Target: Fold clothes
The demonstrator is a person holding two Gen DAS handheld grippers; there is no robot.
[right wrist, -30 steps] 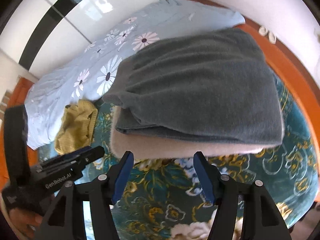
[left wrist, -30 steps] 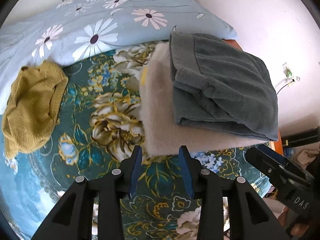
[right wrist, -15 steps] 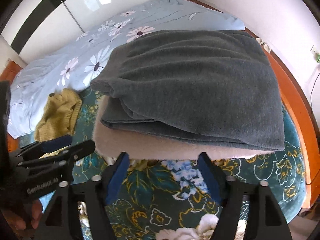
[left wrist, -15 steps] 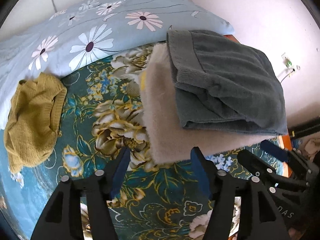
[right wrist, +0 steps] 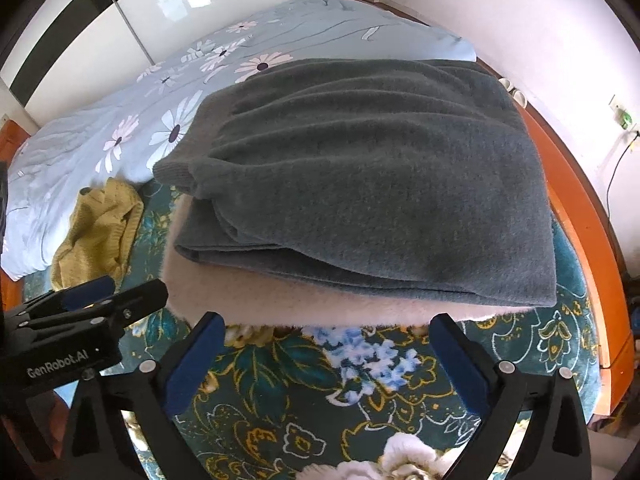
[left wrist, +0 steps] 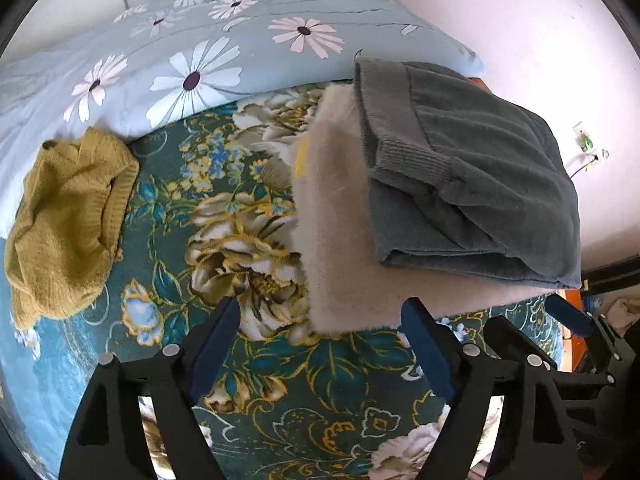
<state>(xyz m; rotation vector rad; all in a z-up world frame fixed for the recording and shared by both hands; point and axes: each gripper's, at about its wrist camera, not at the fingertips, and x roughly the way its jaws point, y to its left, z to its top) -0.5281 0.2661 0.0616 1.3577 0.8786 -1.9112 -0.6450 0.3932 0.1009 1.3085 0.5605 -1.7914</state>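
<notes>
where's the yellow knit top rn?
The yellow knit top lies crumpled at the left of both views, on the floral bedspread against the daisy duvet, well left of the folded grey sweater.

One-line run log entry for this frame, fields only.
left gripper: open, empty | right gripper: open, empty | grey sweater: folded atop cream garment | mustard sweater: unfolded, on floral bedspread

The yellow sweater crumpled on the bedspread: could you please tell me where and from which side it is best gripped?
Probably by the ribbed hem on the yellow sweater, its edge facing the folded pile. That band stands up in a thick ridge above the bedspread, so open jaws could close across it. Come in from the pile side with the left gripper, which is open and nearer.
</notes>
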